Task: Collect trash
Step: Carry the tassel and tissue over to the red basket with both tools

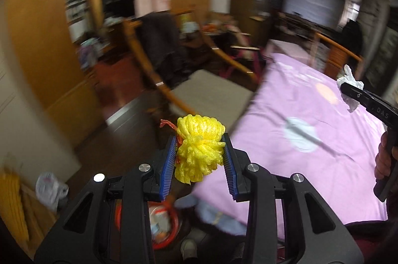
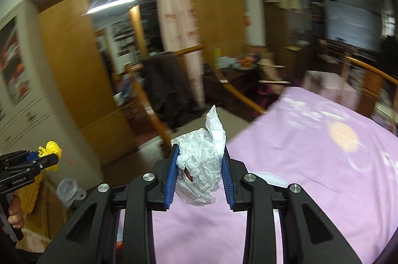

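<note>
My left gripper is shut on a yellow foam net wad with a red strand at its left, held in the air beside the bed's edge. It also shows at the far left of the right wrist view. My right gripper is shut on a crumpled white plastic wrapper, held above the pink bedsheet. The right gripper with the wrapper shows at the right edge of the left wrist view. A red bin with scraps inside sits on the floor below the left gripper.
The pink bed fills the right side. Wooden chairs, one with a dark coat, stand ahead. A wooden wardrobe is at left. A crumpled grey bag lies on the floor at lower left.
</note>
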The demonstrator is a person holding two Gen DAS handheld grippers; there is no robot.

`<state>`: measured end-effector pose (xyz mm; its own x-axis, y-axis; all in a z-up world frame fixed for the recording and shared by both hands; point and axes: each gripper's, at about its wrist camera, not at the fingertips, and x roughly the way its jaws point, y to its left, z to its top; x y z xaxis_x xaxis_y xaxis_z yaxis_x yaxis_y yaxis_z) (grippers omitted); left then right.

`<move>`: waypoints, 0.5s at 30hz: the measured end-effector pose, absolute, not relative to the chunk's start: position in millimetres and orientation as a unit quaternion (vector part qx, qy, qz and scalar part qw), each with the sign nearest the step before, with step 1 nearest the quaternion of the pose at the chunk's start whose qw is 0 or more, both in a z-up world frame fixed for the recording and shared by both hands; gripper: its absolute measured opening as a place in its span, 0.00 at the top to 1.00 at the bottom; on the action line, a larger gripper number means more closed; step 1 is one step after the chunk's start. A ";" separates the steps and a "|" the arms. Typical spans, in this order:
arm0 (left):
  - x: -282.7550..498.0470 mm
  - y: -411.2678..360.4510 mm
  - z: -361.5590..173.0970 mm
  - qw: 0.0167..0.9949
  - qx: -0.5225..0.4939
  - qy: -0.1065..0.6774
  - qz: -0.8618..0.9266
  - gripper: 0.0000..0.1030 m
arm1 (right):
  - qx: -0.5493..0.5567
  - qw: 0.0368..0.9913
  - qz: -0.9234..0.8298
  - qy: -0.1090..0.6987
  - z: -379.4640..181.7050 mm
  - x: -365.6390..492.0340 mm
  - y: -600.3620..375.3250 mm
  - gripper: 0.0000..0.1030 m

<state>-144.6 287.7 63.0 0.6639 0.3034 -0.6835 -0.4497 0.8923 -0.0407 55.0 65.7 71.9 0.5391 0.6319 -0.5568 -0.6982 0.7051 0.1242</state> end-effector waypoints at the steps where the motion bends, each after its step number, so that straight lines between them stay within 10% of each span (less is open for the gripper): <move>1: -156.1 295.2 61.3 0.901 -0.112 0.353 0.225 0.64 | -0.064 0.866 0.397 0.296 71.1 52.1 81.1 0.69; 15: -257.8 377.4 16.6 0.842 -0.197 0.374 0.334 0.64 | -0.144 0.774 0.527 0.320 68.9 -34.9 234.1 0.69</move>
